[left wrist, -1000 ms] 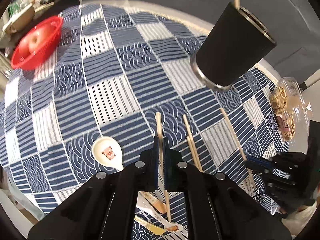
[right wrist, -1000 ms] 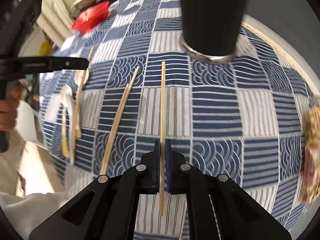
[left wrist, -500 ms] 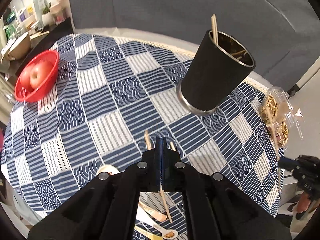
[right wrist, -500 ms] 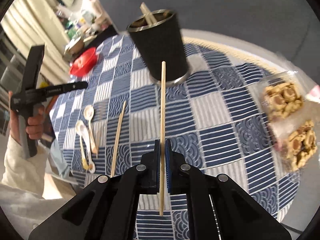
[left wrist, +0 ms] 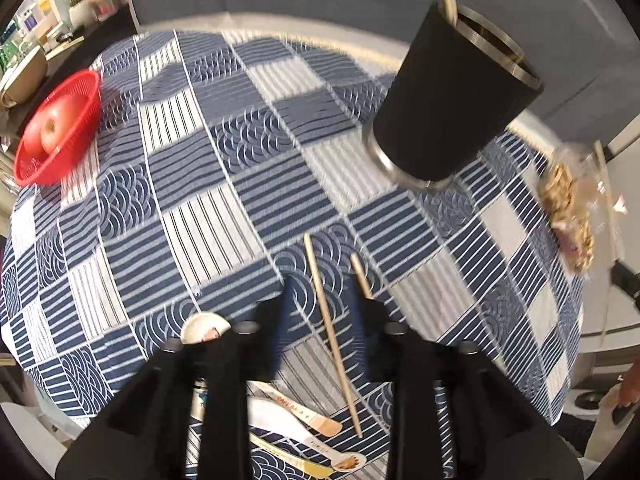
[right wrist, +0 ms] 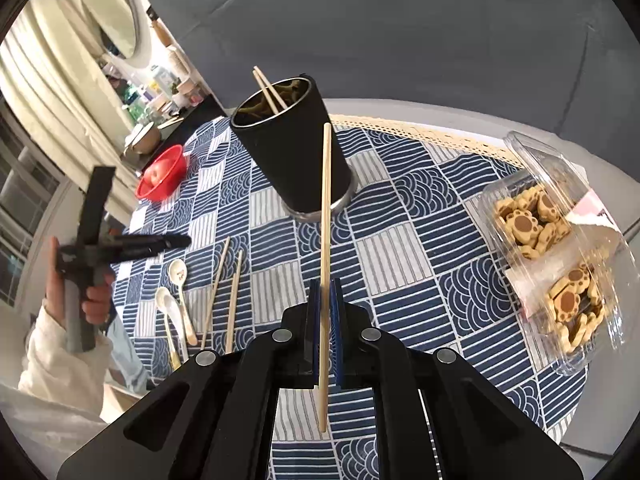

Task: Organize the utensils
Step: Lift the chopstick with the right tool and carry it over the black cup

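The right gripper has its jaws pinched tight on one long wooden chopstick; the stick is up in the air above the counter, and its far tip shows in front of the black cup; the cup stands on the blue and white cloth, and two more sticks lean inside it, poking out past the shiny rim; the left gripper has its jaws spread wide with nothing between them; it is above the cloth, over two loose chopsticks that lie side by side on the counter; one of them shows between the jaws, and the other is partly hidden behind the right jaw; in the right wrist view the same pair lies flat, well apart from the cup; beside them are small white spoons, one with a round bowl and a little picture in it; more spoons show low in the left wrist view, under the gripper; a red basket with an apple in it sits near the far edge of the counter; a clear box of paw cookies sits on the right side, with its lid open.
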`<state>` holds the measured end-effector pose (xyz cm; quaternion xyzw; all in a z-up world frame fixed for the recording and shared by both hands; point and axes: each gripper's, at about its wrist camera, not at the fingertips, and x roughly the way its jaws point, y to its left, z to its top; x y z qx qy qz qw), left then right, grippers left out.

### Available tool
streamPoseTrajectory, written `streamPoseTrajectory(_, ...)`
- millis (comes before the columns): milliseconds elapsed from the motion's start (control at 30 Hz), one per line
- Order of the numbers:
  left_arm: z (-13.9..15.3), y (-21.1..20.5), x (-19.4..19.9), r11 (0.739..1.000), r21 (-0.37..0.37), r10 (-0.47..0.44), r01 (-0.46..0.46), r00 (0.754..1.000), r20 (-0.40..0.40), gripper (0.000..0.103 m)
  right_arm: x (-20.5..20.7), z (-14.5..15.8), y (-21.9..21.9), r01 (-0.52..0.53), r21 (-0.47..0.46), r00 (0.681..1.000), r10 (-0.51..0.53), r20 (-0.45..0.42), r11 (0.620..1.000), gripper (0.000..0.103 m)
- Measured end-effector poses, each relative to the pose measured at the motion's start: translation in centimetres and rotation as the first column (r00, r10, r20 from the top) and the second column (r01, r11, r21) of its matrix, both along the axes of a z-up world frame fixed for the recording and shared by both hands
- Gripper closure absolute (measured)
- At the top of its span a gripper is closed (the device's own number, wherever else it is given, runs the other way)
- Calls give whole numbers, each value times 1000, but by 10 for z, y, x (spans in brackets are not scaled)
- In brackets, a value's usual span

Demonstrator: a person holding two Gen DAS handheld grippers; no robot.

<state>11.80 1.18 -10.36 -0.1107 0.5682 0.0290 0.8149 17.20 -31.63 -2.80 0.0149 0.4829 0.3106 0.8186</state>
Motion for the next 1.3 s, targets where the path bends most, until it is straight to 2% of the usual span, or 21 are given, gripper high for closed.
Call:
streamPoseTrajectory(133, -25, -4, 2, 1000, 4, -7, 7, 997, -73, 67, -1, -3, -6, 16, 3, 1000, -16, -12, 1000, 98)
streamPoseTrajectory(267, -41, -9, 2, 1000, 12, -23, 24, 993, -114, 61, -4, -3, -10, 25, -2, 1000, -25, -16, 1000, 98)
streamPoseTrajectory(400, -55, -14, 1, 997, 63, -29, 39, 988, -149, 61, -5, -4, -14, 42, 0, 999, -42, -20, 999, 98)
streamPoseTrajectory(467, -62, -15, 1, 998, 56, -32, 42, 987, -159, 61, -5, -3, -15, 44, 0, 999, -44, -18, 999, 98)
streamPoseTrajectory(533, -61, -20, 0, 991, 122, -38, 55, 990, -136, 69, -6, -2, -15, 44, -3, 999, -44, -14, 999, 98)
streamPoseTrajectory(567, -60, -21, -1, 990, 131, -35, 50, 992, -119, 88, -5, -1, -15, 47, -3, 999, -47, -13, 999, 98)
streamPoseTrajectory(600, -60, -21, -1, 993, 108, -30, 41, 994, -103, 95, -5, -1, -16, 50, -1, 999, -50, -13, 999, 98)
streamPoseTrajectory(733, -60, -10, -5, 999, 43, 28, -25, 996, -80, 98, -5, 1, -16, 53, 4, 999, -53, -3, 999, 98)
streamPoseTrajectory(800, -59, -5, -8, 1000, 14, 28, -27, 997, -67, 98, -3, 3, -16, 56, 13, 998, -56, 0, 998, 98)
streamPoseTrajectory(933, -48, 4, -12, 1000, -2, 14, -14, 1000, -25, 98, 3, 10, -17, 59, 36, 998, -60, 16, 998, 98)
streamPoseTrajectory(1133, -15, 12, -7, 1000, 2, -12, 12, 998, 66, 98, 17, 33, -9, 37, 83, 996, -44, 81, 996, 98)
streamPoseTrajectory(1300, 7, 18, 16, 1000, -11, -4, 5, 992, 129, 98, 32, 49, 2, 3, 144, 991, -22, 129, 990, 98)
